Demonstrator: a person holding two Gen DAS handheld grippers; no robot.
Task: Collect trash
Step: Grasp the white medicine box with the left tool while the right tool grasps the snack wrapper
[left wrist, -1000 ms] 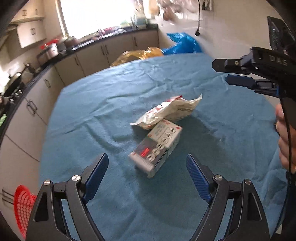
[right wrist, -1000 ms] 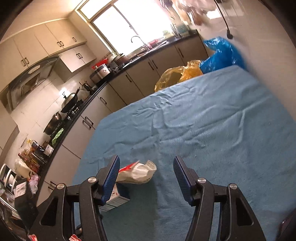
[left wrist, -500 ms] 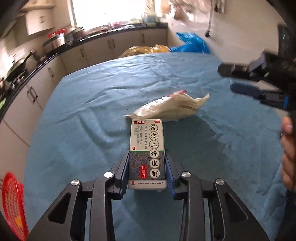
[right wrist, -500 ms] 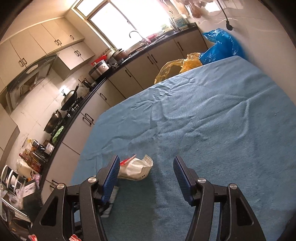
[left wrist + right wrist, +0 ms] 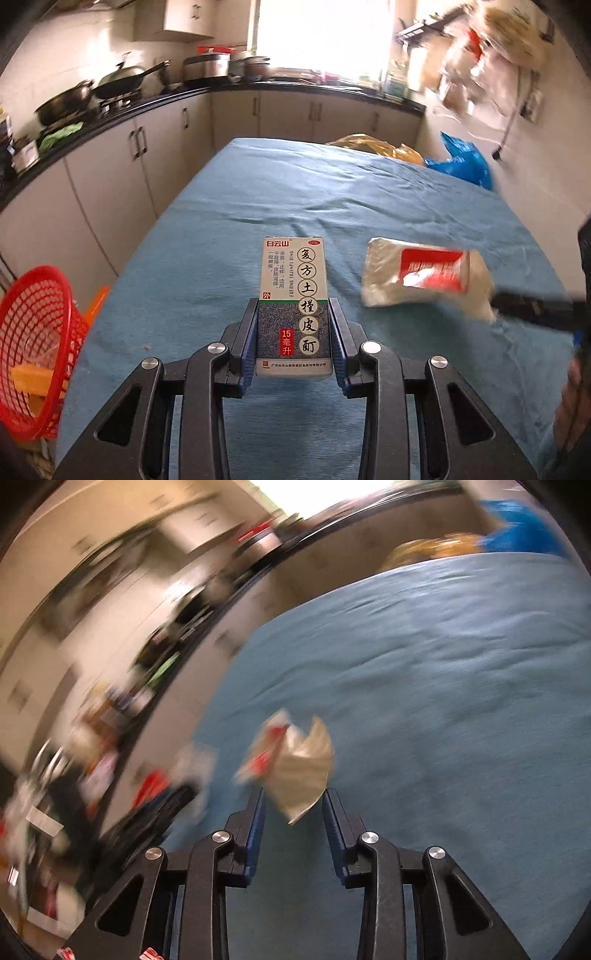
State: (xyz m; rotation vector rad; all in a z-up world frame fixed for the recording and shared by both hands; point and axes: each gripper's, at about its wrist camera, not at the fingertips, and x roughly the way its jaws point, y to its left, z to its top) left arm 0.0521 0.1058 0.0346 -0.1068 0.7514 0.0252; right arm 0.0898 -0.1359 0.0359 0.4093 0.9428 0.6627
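Two light pieces: left tongs (image 5: 294, 336) pinch the stiff carton (image 5: 294, 295) by its sides, right tongs (image 5: 294, 812) closing on the crinkly wrapper (image 5: 295, 764).

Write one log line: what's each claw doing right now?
left claw: shut on box | right claw: closing around wrapper | red basket: beside table

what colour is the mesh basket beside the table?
Red basket, with something orange inside; clearest in the left wrist view.
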